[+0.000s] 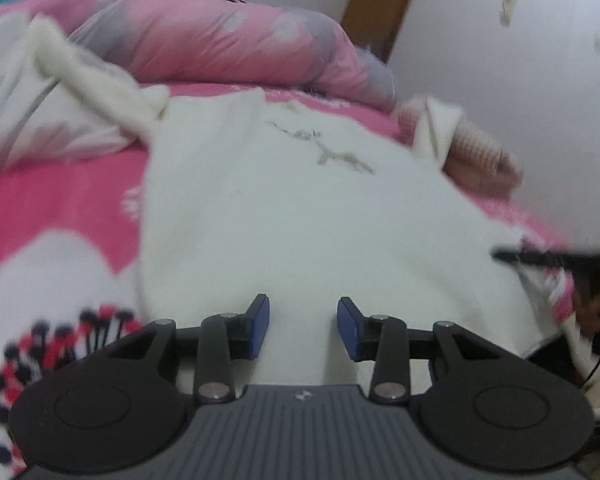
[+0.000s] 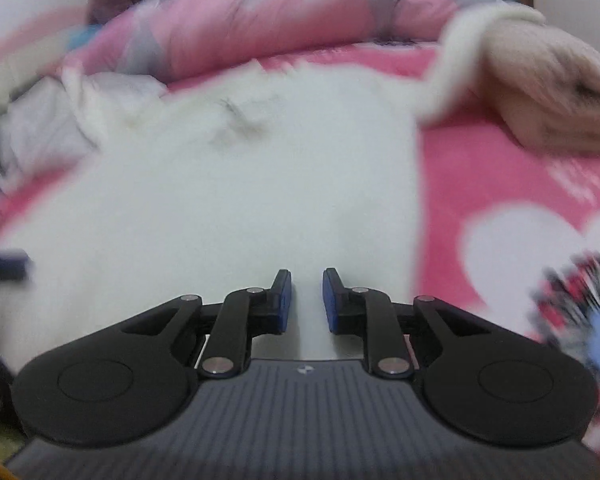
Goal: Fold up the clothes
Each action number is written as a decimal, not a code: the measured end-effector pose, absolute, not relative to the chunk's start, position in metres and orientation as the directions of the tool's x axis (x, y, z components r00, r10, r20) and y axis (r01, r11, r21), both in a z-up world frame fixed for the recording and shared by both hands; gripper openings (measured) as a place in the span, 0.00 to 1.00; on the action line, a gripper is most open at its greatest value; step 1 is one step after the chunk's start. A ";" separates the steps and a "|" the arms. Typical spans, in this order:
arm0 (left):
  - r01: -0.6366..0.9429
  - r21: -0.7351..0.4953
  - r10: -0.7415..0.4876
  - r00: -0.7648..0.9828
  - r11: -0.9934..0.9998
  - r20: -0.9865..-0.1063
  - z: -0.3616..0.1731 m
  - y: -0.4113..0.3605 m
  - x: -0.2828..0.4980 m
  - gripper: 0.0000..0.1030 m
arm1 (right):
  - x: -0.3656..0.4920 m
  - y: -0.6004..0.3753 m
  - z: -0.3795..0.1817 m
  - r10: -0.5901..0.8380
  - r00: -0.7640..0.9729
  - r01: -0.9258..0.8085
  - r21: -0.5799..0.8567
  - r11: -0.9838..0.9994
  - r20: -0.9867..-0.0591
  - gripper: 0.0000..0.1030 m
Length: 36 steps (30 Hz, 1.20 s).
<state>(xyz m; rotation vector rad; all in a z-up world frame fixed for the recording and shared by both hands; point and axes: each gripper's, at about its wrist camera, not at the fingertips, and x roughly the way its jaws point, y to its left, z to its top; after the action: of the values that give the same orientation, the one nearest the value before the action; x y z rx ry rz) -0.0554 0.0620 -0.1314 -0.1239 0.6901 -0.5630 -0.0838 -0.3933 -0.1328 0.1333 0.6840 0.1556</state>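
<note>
White fleecy garment (image 1: 284, 208) is lying spread flat on pink heart-print bed sheet (image 1: 60, 200); left gripper (image 1: 303, 330) is hovering with jaws partly open, empty; right gripper (image 2: 307, 300) is holding only a narrow gap, empty; risk: pads pinching sheet along with fleece; loose sleeve (image 2: 456, 76) bunching mid-fold.

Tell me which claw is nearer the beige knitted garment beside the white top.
Right, as far as the views show. The right claw has the beige knitted garment on its own side of the white top; the left claw sees it across the top.
</note>
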 end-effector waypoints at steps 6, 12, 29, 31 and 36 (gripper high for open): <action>0.468 -0.327 -0.571 0.652 0.821 -0.500 -0.121 0.076 -0.048 0.42 | -0.113 -0.418 -0.091 0.042 0.719 0.070 0.132 0.989 -0.694 0.17; 0.437 -0.281 -0.519 0.707 0.855 -0.481 -0.106 0.073 -0.014 0.46 | -0.028 -0.325 -0.058 0.276 0.783 -0.204 0.189 0.960 -0.557 0.17; 0.398 -0.412 -0.552 0.740 0.820 -0.384 -0.150 0.107 -0.008 0.52 | 0.187 -0.055 -0.089 0.393 0.559 -0.584 -0.010 0.812 -0.730 0.50; 0.394 -0.434 -0.554 0.756 0.810 -0.348 -0.154 0.114 -0.010 0.52 | 0.203 -0.043 -0.102 0.338 0.568 -0.577 -0.070 0.814 -0.750 0.50; 0.389 -0.491 -0.563 0.779 0.779 -0.276 -0.165 0.130 -0.013 0.52 | 0.214 -0.056 -0.108 0.386 0.564 -0.526 0.042 0.849 -0.730 0.10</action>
<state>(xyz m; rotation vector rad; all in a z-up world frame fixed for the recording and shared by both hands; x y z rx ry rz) -0.0125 0.1301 -0.1647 -0.4279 0.4289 -0.5318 0.2145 -0.0556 -0.1085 -0.1882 0.8097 0.5402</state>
